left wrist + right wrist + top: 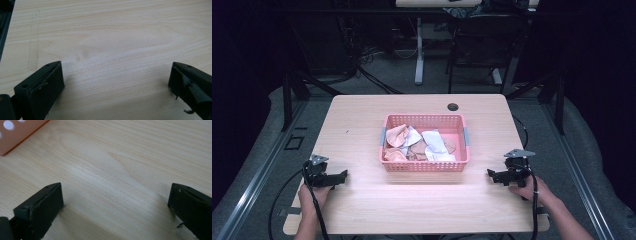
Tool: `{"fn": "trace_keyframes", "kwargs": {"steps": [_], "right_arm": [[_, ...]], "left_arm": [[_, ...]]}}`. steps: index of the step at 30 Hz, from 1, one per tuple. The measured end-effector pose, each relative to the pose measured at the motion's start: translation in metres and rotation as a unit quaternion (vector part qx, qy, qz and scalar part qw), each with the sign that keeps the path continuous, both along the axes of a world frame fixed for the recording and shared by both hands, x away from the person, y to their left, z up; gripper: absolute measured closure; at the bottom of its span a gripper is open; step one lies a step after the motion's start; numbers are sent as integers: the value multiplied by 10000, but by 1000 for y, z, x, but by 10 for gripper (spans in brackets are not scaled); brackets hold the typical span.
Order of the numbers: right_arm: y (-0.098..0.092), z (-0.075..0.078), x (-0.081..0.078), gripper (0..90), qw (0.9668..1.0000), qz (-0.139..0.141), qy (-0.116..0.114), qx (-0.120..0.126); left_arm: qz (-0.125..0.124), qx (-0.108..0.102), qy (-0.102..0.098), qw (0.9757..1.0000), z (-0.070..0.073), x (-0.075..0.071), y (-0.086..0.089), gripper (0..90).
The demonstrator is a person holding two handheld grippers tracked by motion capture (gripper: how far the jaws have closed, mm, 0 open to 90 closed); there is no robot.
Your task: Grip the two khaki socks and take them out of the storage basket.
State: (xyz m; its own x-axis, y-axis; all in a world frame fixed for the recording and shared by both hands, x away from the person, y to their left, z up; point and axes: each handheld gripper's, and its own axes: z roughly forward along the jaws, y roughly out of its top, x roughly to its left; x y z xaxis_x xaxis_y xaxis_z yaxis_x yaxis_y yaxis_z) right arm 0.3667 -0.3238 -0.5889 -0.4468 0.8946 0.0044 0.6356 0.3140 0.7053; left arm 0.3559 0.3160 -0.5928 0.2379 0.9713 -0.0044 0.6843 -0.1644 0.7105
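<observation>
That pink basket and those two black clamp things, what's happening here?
A person sits at a wooden table holding a two-jaw gripper in each hand. The left gripper and right gripper rest near the table's front corners, jaws open and empty, pointing inward. Between them stands a pink basket holding crumpled peach and white cloths. Nothing is being handled at this moment.

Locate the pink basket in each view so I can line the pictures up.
High view: pink basket at the table's centre, between the two claws, holding crumpled cloths.
Left gripper view: not in it; bare wooden table between open jaws.
Right gripper view: its perforated corner at top left, beyond the open jaws.
Shared landmark: the table's pale wood grain.
</observation>
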Motion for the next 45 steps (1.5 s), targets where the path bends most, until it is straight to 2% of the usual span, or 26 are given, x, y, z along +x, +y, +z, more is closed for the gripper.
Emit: {"fn": "trace_keyframes", "kwargs": {"steps": [12,23,26,27,31,35,37,42,45], "right_arm": [[0,0,0,0,10000,1,0,-10],[0,0,0,0,10000,4,-16,24],[0,0,0,0,10000,12,-12,19],[0,0,0,0,10000,12,-10,17],[0,0,0,0,10000,11,-9,16],[0,0,0,0,10000,9,-10,17],[0,0,0,0,10000,5,-10,16],[0,0,0,0,10000,10,-9,18],[0,0,0,0,10000,9,-8,16]], "left_arm": [[-10,2,6,10000,0,0,0,1],[-163,29,59,9998,3,1,-3,1],[-109,-171,-49,9998,13,0,0,1],[-82,-193,-119,9997,17,0,1,2],[-134,-218,-103,9996,24,-1,1,2],[-201,-233,-52,9995,34,-2,2,5],[-329,-250,21,9991,40,-2,3,15],[-432,-396,134,9982,47,0,7,17],[-498,-398,231,9977,51,1,7,14]]}}
